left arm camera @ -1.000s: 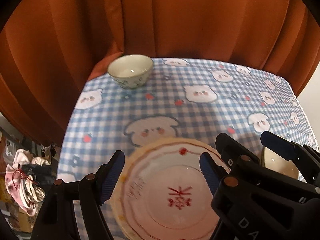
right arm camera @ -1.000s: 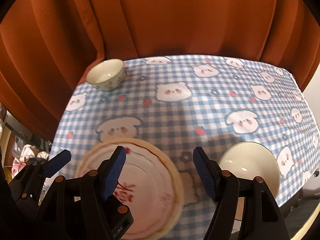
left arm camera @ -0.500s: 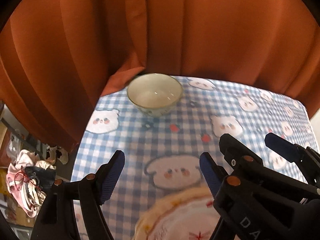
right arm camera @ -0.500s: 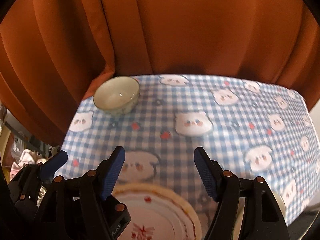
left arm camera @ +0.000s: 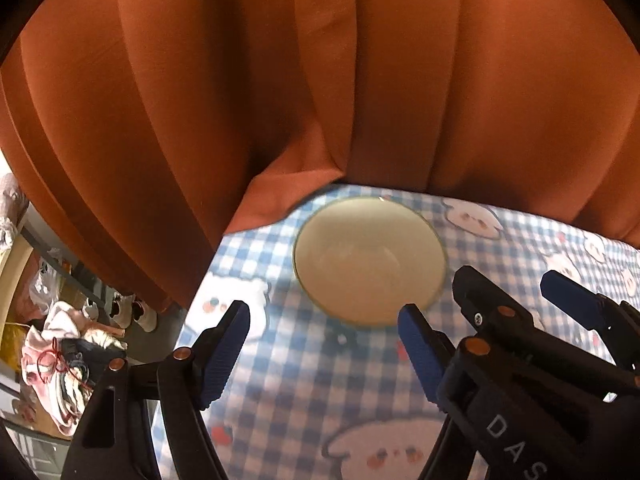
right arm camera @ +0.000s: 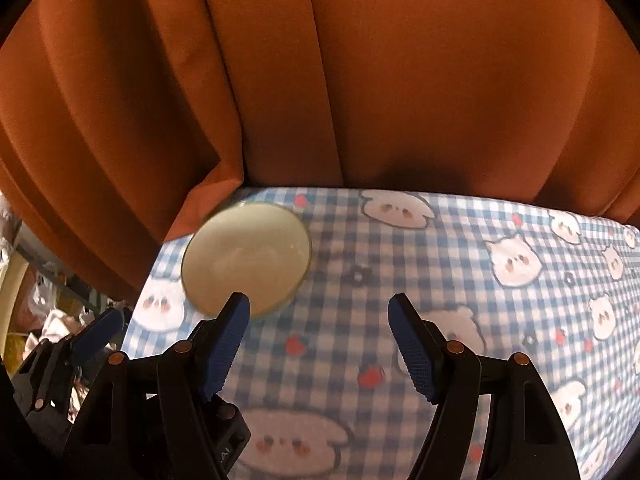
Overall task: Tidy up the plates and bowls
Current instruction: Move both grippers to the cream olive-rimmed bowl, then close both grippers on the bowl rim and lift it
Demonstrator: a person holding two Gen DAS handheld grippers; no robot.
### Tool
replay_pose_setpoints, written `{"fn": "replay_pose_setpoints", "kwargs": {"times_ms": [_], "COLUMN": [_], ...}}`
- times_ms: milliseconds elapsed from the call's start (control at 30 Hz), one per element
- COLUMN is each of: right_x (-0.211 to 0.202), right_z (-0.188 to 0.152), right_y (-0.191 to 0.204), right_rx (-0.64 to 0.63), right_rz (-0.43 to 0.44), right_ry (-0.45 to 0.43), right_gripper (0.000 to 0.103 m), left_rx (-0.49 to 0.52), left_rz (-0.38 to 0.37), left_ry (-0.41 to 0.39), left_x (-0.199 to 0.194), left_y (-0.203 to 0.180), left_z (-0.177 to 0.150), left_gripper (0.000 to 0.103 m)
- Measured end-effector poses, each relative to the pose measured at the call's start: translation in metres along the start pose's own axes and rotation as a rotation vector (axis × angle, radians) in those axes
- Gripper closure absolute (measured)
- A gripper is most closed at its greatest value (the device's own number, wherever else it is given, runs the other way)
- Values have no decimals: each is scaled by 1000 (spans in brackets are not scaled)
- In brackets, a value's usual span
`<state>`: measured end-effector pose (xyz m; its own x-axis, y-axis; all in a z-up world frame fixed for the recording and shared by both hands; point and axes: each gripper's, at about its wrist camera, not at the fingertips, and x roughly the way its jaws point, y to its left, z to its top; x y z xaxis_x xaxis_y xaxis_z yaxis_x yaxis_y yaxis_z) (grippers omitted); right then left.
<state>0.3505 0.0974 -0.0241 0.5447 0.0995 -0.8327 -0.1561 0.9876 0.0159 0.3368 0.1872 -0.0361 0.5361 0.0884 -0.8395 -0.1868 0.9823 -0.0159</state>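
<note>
Bowl [left arm camera: 369, 265] on checked tablecloth [left arm camera: 304, 392] near orange curtain [left arm camera: 320, 80]; both jaws apart, empty.

Warm, dim light falls on both views, and the bowl [left arm camera: 369, 266] and checked tablecloth [right arm camera: 460, 280] look soft with motion blur. Fisheye bending curves the curtain [left arm camera: 320, 80], and the corners go black.

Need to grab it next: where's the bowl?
The bowl sits at the table's far left corner by the curtain, just ahead of the open left tool.
</note>
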Motion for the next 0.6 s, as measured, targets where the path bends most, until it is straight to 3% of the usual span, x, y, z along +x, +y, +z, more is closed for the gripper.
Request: {"fn": "replay_pose_setpoints", "kwargs": {"times_ms": [367, 467, 600], "right_x": [62, 80, 96], "right_z": [27, 30, 33], "right_y": [3, 3, 4], "right_rx": [23, 24, 28], "right_rz": [2, 2, 5], "right_ry": [-6, 14, 38], "right_gripper": [28, 28, 45], "left_rx": [-46, -48, -55], "left_rz": [43, 40, 42], "left_ry": [14, 29, 55], "left_x": [56, 70, 83], "left_y": [4, 5, 5], "left_z": [17, 21, 24], "left_gripper": [29, 42, 57]}}
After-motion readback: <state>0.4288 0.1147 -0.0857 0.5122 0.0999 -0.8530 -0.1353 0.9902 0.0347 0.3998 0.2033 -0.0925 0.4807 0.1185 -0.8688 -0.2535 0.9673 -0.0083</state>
